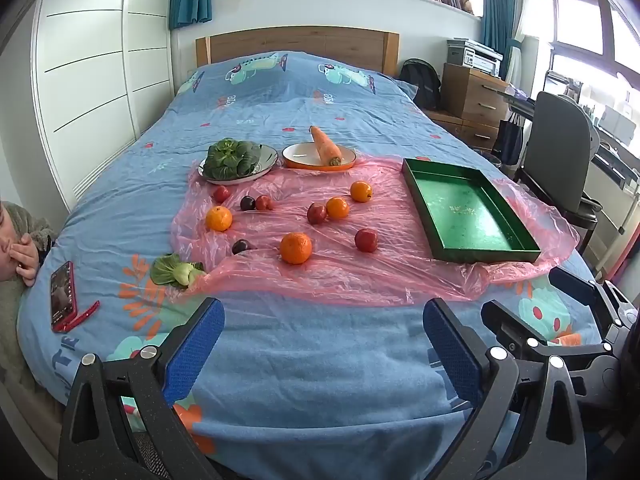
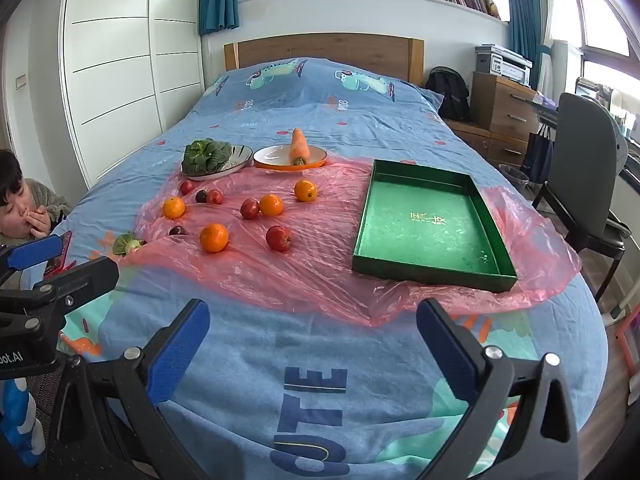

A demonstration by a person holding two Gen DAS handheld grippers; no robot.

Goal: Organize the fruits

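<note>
Several oranges, such as the nearest orange (image 1: 295, 247) (image 2: 214, 237), and small red and dark plums, such as a red one (image 1: 365, 240) (image 2: 278, 237), lie scattered on a pink plastic sheet (image 1: 360, 276) (image 2: 320, 276) on the bed. An empty green tray (image 1: 466, 212) (image 2: 424, 224) sits on the sheet's right side. My left gripper (image 1: 324, 344) is open and empty above the bed's near end. My right gripper (image 2: 314, 340) is open and empty, also short of the sheet. The right gripper shows at the left wrist view's right edge (image 1: 560, 320).
A plate of leafy greens (image 1: 236, 160) (image 2: 212, 158) and an orange-rimmed plate with a carrot (image 1: 320, 154) (image 2: 294, 152) stand behind the fruit. A loose bok choy (image 1: 176, 270) and a red phone (image 1: 63, 296) lie at the left. A child (image 2: 24, 208) sits at the bed's left; a chair (image 2: 580, 168) at the right.
</note>
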